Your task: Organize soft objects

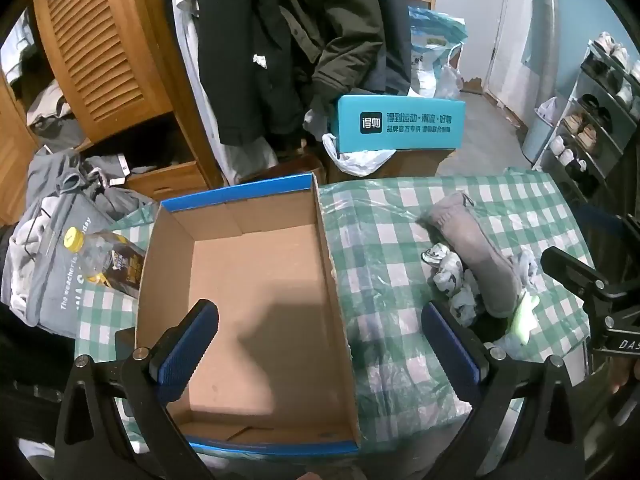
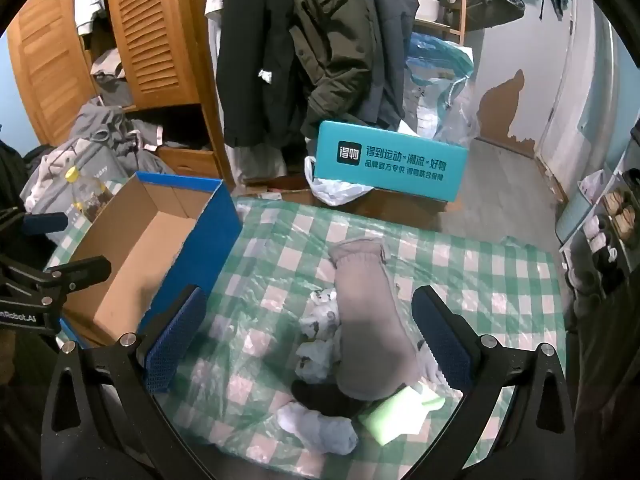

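An empty cardboard shoebox with blue outer walls sits on the green checked table. My left gripper hangs open above the box's right wall, nothing between its pads. To the right lies a pile of soft items: a long grey sock, a white patterned sock, a light green cloth, a black piece and a pale grey sock. My right gripper is open over this pile, apart from it.
A plastic bottle with a yellow cap lies left of the box beside a grey bag. Behind the table stand a teal box, hanging coats and a wooden wardrobe. A shoe rack is at the right.
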Available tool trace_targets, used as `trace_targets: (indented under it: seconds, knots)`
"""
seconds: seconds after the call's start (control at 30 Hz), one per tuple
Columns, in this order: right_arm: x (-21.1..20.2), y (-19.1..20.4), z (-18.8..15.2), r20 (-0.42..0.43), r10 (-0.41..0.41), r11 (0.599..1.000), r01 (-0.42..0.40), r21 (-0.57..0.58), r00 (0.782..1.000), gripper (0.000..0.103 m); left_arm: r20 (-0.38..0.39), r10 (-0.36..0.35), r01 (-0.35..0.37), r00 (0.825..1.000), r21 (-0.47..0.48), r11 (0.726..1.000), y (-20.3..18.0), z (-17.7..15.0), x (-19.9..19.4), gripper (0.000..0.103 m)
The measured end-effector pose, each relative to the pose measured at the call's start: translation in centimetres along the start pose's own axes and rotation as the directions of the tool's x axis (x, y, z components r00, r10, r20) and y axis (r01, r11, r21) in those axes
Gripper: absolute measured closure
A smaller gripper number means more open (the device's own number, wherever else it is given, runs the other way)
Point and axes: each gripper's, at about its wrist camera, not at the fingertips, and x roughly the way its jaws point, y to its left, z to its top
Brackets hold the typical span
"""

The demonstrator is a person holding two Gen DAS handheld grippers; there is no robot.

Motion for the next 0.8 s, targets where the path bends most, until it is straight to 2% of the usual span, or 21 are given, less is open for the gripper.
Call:
trace_targets:
  seconds: [0.4, 0.8]
  knots:
    - [0.0, 0.0, -0.1, -0.007, -0.005, 1.0, 0.005, -0.001, 1.0, 0.002, -0.006, 0.0, 0.0, 1.0, -0.017, 1.0, -0.4, 0.6, 0.8, 0.001]
    - [0.0, 0.1, -0.2, -0.008, -0.003, 1.0, 0.003, -0.001, 1.0, 0.002, 0.008, -0.01, 0.01, 1.0, -0.019, 1.0, 0.4, 0.4, -0.3, 0.001]
